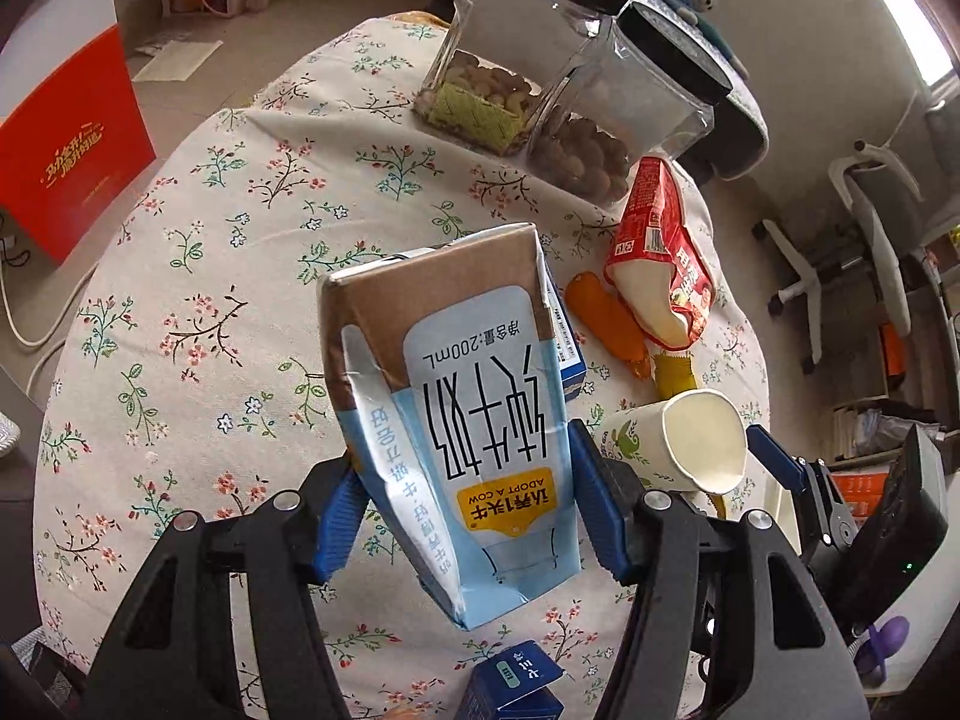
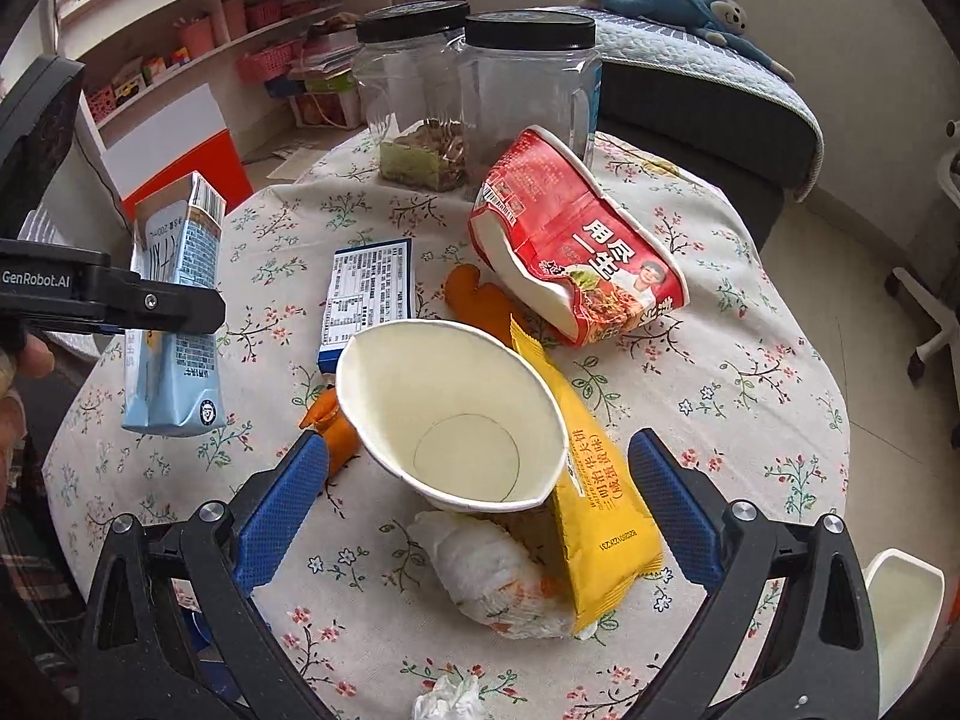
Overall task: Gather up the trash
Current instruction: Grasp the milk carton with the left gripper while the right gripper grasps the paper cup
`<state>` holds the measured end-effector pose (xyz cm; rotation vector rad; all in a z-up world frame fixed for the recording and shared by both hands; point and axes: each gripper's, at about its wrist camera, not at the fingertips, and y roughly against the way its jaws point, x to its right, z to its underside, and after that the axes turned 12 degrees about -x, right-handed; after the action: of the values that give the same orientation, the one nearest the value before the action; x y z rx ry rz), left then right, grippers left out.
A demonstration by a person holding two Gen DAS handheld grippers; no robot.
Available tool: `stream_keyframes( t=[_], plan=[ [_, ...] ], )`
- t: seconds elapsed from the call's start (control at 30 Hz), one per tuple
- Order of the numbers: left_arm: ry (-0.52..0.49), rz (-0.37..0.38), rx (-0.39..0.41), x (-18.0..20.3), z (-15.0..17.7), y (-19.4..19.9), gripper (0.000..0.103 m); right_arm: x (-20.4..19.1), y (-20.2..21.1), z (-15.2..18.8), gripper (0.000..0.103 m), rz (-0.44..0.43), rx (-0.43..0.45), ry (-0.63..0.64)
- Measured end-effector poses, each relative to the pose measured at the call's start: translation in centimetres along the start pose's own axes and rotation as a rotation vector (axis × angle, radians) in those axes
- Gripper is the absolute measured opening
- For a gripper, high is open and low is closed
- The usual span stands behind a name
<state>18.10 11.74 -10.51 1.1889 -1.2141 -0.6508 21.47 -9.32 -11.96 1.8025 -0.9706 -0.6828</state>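
Observation:
My left gripper (image 1: 465, 480) is shut on a blue and brown milk carton (image 1: 456, 420) and holds it above the floral tablecloth (image 1: 210, 300). The carton also shows at the left of the right wrist view (image 2: 174, 324), clamped in the left gripper. My right gripper (image 2: 477, 468) is open around a dented white paper cup (image 2: 450, 414) lying on its side, its fingers apart from the cup. A yellow snack wrapper (image 2: 594, 480), a crumpled tissue (image 2: 486, 564), a crushed red noodle cup (image 2: 570, 240), an orange wrapper (image 2: 480, 294) and a flat blue carton (image 2: 366, 300) lie around it.
Two clear jars with black lids (image 2: 468, 102) stand at the table's far side. A second tissue (image 2: 447, 699) lies at the near edge. A white bin (image 2: 900, 618) stands low right of the table. A red box (image 1: 66, 144) and an office chair (image 1: 864, 252) stand on the floor.

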Motion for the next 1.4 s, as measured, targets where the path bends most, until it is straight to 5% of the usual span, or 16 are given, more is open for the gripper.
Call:
stream_keyframes(
  t=[0.1,0.13,0.23,0.33,0.73,1.13,1.4],
  plan=[
    [0.009,0.003,-0.014,0.0,-0.7,-0.3,0.061,-0.5,-1.0,-0.3,0.085,0.031,-0.009,0.032],
    [0.012,0.002,-0.018,0.1,-0.8,-0.6,0.061,-0.5,-1.4,-0.5,0.064,0.01,-0.031,0.036],
    [0.02,0.004,-0.018,-0.1,-0.8,-0.8,0.061,-1.0,-1.5,-0.6,0.042,0.0,-0.044,0.052],
    [0.025,0.006,0.0,-0.2,-1.0,-0.5,0.061,-1.0,-1.0,-0.7,0.035,-0.038,-0.04,0.019],
    [-0.039,-0.035,0.173,1.4,-0.6,3.4,0.061,-1.7,5.3,-2.1,0.033,-0.144,0.15,-0.066],
    [-0.12,-0.1,0.383,4.1,1.1,6.6,0.061,-1.5,8.8,-1.6,0.036,0.03,0.305,-0.132],
    [-0.211,-0.191,0.608,6.9,3.4,7.7,0.061,0.0,9.0,-0.9,0.037,0.111,0.34,-0.259]
  ],
)
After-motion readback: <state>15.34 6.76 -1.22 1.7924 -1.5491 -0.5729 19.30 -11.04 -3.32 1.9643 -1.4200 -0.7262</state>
